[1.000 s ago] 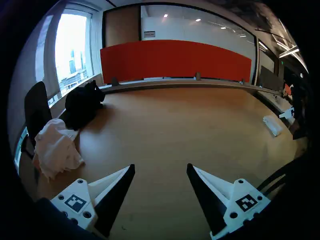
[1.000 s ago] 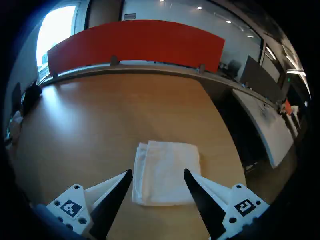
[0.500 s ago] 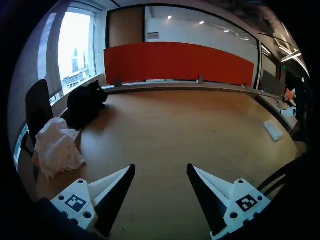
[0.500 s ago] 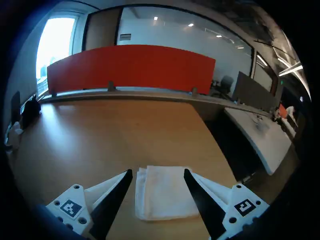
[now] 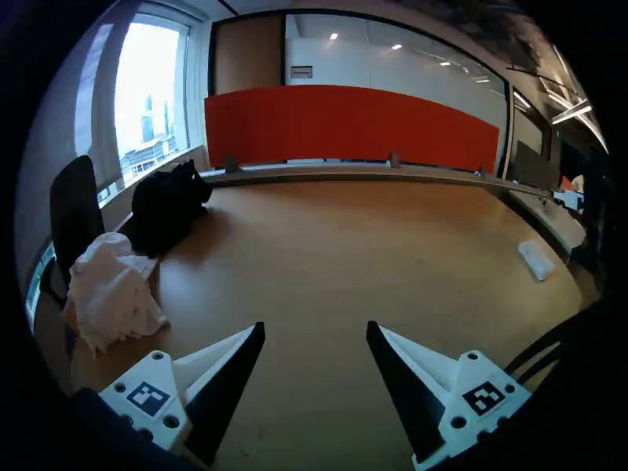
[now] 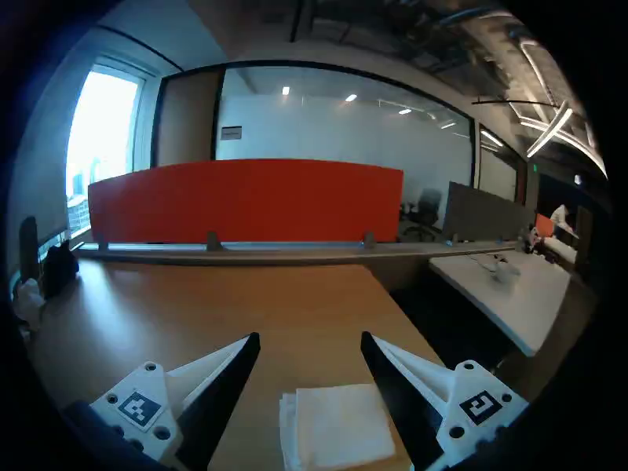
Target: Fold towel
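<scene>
At far left in the left gripper view, a crumpled white cloth lies on the wooden desk, just in front of a black bag. Centre: the left claw hangs released over bare wood, grasping nothing. Far right, near the desk's edge: the folded towel, flat, well apart from this claw. Right gripper view: the right claw, likewise released, hangs over the towel, seen between its fingers. A red partition backs the desk.
</scene>
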Tool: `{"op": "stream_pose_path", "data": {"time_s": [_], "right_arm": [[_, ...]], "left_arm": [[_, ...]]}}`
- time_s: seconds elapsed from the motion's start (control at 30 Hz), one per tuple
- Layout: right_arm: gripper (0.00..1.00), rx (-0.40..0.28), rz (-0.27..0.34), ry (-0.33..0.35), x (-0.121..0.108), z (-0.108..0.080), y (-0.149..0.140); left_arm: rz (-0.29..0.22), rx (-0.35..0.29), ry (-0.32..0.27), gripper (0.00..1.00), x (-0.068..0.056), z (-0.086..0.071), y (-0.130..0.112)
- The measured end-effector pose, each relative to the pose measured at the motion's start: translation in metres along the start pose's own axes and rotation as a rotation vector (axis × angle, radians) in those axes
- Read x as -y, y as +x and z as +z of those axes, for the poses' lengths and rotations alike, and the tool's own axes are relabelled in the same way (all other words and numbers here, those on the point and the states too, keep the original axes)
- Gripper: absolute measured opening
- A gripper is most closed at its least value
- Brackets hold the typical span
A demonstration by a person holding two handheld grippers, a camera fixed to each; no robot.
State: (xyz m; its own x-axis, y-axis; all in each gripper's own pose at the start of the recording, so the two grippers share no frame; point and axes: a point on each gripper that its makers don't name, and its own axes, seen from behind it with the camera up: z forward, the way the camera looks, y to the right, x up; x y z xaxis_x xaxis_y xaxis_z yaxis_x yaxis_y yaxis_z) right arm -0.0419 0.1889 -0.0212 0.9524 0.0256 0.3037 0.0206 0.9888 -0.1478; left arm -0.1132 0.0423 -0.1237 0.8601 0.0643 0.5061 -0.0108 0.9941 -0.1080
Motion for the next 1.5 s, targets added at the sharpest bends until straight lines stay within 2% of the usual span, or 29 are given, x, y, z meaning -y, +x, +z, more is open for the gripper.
{"op": "stream_pose_path", "data": {"time_s": [0.2, 0.47, 0.8, 1.2, 1.5], "right_arm": [[1.00, -0.038, -0.016, -0.013, -0.002, 0.001, 0.008], [1.00, -0.121, -0.039, 0.013, 0.019, -0.002, 0.033], [1.00, -0.192, -0.042, 0.071, 0.065, -0.005, 0.064], [1.00, -0.231, 0.007, 0.131, 0.121, -0.007, 0.084], [1.00, -0.250, 0.020, 0.173, 0.161, -0.014, 0.095]], "left_arm": [[0.001, -0.004, -0.007, 0.96, -0.002, 0.001, 0.002], [0.000, -0.008, -0.009, 0.96, -0.002, 0.002, 0.004], [-0.004, -0.015, -0.014, 0.96, -0.001, 0.003, 0.007], [-0.011, -0.033, -0.019, 0.96, 0.006, 0.005, 0.014], [-0.012, -0.054, -0.026, 0.96, 0.012, 0.008, 0.025]]}}
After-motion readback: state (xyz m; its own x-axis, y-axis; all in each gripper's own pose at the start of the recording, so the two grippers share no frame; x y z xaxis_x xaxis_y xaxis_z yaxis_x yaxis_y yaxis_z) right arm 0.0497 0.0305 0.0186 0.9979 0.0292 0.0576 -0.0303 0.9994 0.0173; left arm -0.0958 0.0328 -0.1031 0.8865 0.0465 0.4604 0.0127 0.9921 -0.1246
